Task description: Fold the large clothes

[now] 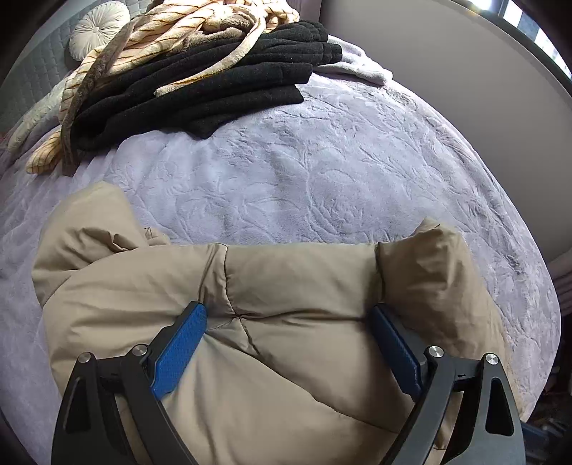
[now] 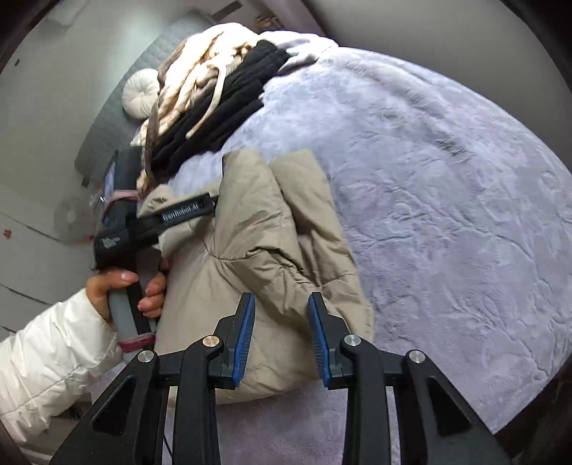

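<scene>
The beige quilted puffer jacket (image 1: 286,322) lies bunched and partly doubled over on the pale lilac embossed plush bedspread (image 1: 321,171), near the foot edge; its padded panels are heaped on one another rather than lying flat, so the fold looks under way and not finished; the left gripper (image 1: 287,314) sits low over the thick middle roll, its blue-padded fingers (image 1: 182,347) spread wide with the padding bulging between them, and whether they actually pinch the fabric cannot be told; the right gripper (image 2: 281,302) hangs above the jacket's near corner with its jaws parted and nothing between them; in the right wrist view the person's left hand (image 2: 125,289), in a white sleeve, grips the other tool's handle at the jacket's far side; a pile of black fleece and cream striped blankets (image 1: 200,75) rests well apart toward the grey quilted headboard (image 1: 32,75), beside a round white cushion (image 1: 98,30); the next move probably calls for the right jaws to drop onto a loose edge and close, then both tools carrying that edge across to flatten the bundle; the puffy filling will likely spring back unless pressed.
</scene>
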`<state>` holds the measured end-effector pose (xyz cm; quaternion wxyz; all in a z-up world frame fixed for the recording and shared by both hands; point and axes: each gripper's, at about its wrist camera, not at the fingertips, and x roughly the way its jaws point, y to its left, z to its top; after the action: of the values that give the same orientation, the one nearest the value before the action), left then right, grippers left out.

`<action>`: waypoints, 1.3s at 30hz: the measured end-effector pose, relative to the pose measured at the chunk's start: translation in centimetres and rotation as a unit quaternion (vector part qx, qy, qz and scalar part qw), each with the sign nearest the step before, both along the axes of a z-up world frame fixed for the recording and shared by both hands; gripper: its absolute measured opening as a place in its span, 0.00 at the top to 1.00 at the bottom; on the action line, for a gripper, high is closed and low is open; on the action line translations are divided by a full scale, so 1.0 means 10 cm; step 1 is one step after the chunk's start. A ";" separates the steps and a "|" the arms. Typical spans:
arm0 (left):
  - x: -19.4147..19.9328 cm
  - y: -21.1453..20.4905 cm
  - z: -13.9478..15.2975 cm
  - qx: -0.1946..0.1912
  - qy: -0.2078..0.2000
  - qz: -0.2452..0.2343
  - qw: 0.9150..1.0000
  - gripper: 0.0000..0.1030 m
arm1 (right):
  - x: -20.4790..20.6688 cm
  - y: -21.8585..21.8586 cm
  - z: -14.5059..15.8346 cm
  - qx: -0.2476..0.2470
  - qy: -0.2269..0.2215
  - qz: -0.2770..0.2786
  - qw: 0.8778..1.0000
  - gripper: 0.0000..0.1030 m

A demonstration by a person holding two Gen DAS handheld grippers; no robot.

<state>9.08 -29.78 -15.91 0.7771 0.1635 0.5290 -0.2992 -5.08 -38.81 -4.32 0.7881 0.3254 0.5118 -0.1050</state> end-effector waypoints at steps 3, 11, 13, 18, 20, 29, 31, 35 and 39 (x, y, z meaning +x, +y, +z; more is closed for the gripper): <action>-0.03 0.07 0.17 -0.003 0.010 0.009 1.000 0.09 | 0.11 0.02 -0.32 -0.004 0.049 0.019 0.999 0.75; -0.37 0.55 0.60 0.003 0.014 0.053 0.998 0.09 | 0.25 -0.09 -0.52 0.024 0.075 0.038 0.996 0.76; -0.47 0.69 0.62 0.005 0.025 0.072 0.997 0.09 | 0.30 -0.13 -0.57 0.028 0.081 0.048 0.995 0.76; -0.71 1.03 0.56 0.014 0.056 0.117 0.991 0.09 | 0.36 -0.16 -0.65 0.026 0.086 0.067 0.994 0.76; -0.79 1.14 0.54 0.017 0.065 0.128 0.990 0.09 | 0.39 -0.13 -0.70 0.027 0.086 0.071 0.993 0.76; -0.97 1.49 0.48 0.017 0.076 0.135 0.988 0.09 | 0.33 -0.11 -0.60 0.019 0.082 0.055 0.995 0.73; -0.98 1.55 0.48 0.011 0.079 0.138 0.987 0.09 | 0.29 -0.09 -0.55 0.011 0.084 0.053 0.995 0.73; -1.01 1.65 0.48 0.008 0.071 0.141 0.987 0.00 | 0.29 -0.03 -0.41 0.009 0.081 0.050 0.995 0.65; -0.99 1.72 0.47 0.004 0.069 0.147 0.987 0.00 | 0.27 -0.01 -0.26 0.006 0.076 0.054 0.996 0.57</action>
<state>-0.77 -12.60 -11.22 0.7737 0.0661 0.6006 -0.1904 -2.36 -38.90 -6.97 0.7497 0.2931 0.5874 -0.0835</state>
